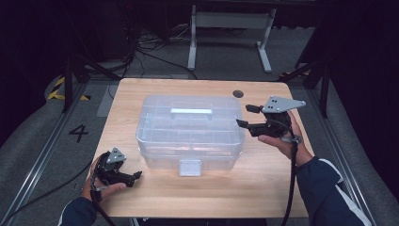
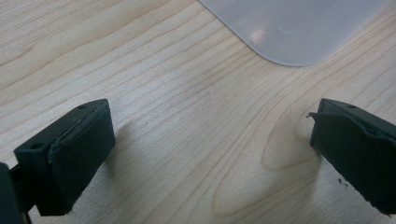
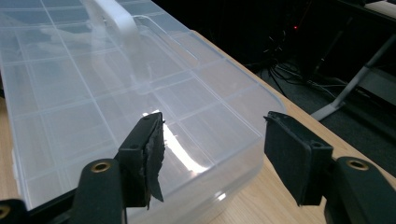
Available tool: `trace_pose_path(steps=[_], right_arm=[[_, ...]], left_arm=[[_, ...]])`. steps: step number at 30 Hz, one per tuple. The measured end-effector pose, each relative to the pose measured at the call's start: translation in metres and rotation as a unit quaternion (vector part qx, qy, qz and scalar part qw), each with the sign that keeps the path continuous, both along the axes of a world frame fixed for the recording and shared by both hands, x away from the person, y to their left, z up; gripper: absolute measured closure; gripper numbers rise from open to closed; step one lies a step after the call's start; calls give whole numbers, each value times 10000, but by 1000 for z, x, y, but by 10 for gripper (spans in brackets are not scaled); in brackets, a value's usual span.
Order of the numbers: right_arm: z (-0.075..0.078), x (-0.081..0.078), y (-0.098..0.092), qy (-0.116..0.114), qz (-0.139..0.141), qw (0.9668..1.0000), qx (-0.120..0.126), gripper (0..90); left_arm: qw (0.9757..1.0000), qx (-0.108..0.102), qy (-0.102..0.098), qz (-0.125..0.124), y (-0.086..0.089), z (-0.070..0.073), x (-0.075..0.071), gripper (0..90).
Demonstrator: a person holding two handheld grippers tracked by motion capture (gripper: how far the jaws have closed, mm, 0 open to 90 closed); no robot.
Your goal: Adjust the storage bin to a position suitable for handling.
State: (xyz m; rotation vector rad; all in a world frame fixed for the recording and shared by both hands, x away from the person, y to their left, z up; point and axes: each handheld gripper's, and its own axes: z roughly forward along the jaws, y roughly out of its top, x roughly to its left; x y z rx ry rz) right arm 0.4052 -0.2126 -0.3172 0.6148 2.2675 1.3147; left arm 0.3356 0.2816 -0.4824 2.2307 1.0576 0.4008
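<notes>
Clear lidded plastic compartment box [image 1: 190, 132] sits on the light wooden surface [image 1: 216, 197]; we find left gripper [image 1: 135, 177] and right gripper [image 1: 243, 116] both spread, empty.

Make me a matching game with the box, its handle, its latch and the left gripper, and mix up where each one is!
Things:
1. clear plastic box
2. handle
3. latch
4. left gripper

Places:
A. on the front side of the box, facing the person
B. near the table's front left corner, open over bare wood
C. in the middle of the table
D. on top of the lid

Pairs: 1-C, 2-D, 3-A, 4-B
</notes>
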Motion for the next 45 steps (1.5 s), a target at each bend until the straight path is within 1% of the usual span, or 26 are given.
trace_pose_path(steps=[6, 9, 12, 17, 18, 20, 23, 28, 34, 36, 41, 45], right_arm=[[3, 2, 16, 40, 177, 9998, -25, 390], [6, 4, 24, 31, 278, 9995, -145, 397], [11, 5, 32, 15, 363, 9991, -210, 412], [15, 8, 45, -7, 531, 9980, -338, 461], [15, 9, 47, -31, 573, 9978, -343, 481], [16, 10, 50, 7, 709, 9969, -329, 515], [18, 12, 54, -4, 783, 9964, -330, 549], [20, 13, 61, 32, 855, 9956, -393, 594], [19, 13, 70, 30, 961, 9940, -515, 609], [19, 13, 74, 26, 954, 9937, -584, 619], [18, 14, 79, 11, 948, 9932, -670, 638], [18, 15, 83, -59, 906, 9927, -788, 686]], left_arm=[[10000, 6, -2, -4, 0, 0, 0, 3], [10000, 4, -1, -3, 0, 0, 0, 3], [10000, 5, -4, -8, 0, 0, 0, 3], [10000, 4, -1, -5, 0, 0, 0, 3], [10000, 3, -1, -4, 0, 0, 0, 3], [10000, 2, 1, -5, 0, 0, 0, 3], [10000, 3, -1, -5, 0, 0, 0, 3], [10000, 5, -1, -7, 0, 0, 0, 3], [10000, 3, -1, -6, 0, 0, 0, 3], [10000, 3, 0, -5, 0, 0, 0, 3], [10000, 1, 0, -4, 0, 0, 0, 3], [10000, 3, 1, -7, 0, 0, 0, 3]])
